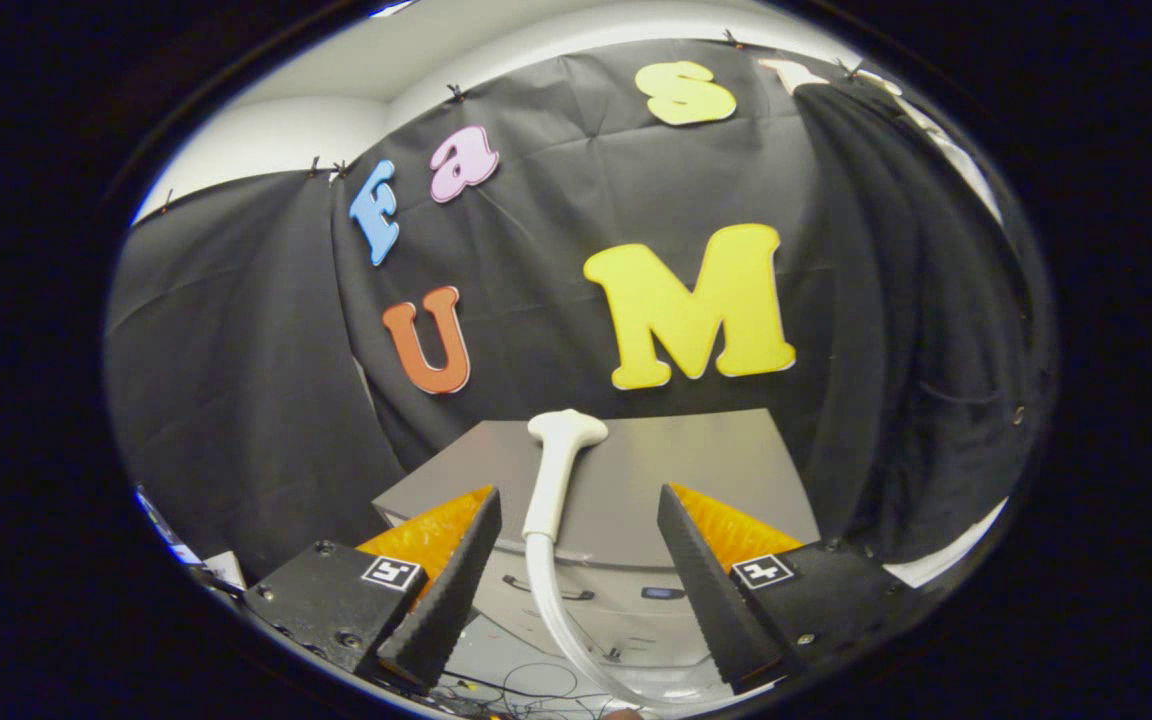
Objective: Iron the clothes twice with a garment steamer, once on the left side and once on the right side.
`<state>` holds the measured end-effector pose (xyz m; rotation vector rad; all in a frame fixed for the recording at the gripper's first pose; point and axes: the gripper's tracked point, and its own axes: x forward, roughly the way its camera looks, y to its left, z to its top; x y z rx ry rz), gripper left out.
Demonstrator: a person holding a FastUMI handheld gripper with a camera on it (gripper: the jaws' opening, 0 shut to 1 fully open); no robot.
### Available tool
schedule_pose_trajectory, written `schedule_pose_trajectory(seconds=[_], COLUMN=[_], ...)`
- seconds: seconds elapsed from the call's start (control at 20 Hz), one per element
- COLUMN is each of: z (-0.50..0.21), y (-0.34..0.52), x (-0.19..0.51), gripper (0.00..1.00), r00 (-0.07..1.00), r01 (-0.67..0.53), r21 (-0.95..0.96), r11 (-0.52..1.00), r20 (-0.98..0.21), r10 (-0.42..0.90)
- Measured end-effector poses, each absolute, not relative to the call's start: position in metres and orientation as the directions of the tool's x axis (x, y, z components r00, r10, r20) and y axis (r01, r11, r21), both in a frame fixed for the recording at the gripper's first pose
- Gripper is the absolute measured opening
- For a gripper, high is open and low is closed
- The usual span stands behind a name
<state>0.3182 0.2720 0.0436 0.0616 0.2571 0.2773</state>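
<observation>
Steamer head (pixel 558 470) upright between spread jaws of gripper (pixel 576 600), untouched, unlabelled

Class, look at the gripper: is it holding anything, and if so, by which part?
Nothing is held. The gripper is open, and the steamer head lies on the grey cabinet between and ahead of its fingers, touching neither.

steamer hose (pixel 556 610) end cut off below

The steamer head (pixel 561 470) and its hose (pixel 556 610) look like smooth, slightly glossy plastic, standing between the spread ridged fingers (pixel 456 580) of the gripper (pixel 576 590) (untouched), before a matt grey cabinet (pixel 716 470) and creased matt cloth wall (pixel 236 400).
</observation>
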Motion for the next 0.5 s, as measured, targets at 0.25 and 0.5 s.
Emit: schedule_pose_trajectory(seconds=[0.25, 0.5], z=[0.018, -0.015], y=[0.303, 0.316], x=[0.379, 0.422], gripper=[1.0, 0.99], r00=[0.869, 0.804], r01=[-0.31, -0.312], r21=[0.105, 0.125], r11=[0.945, 0.942], r20=[-0.372, -0.493], r10=[0.326, 0.332])
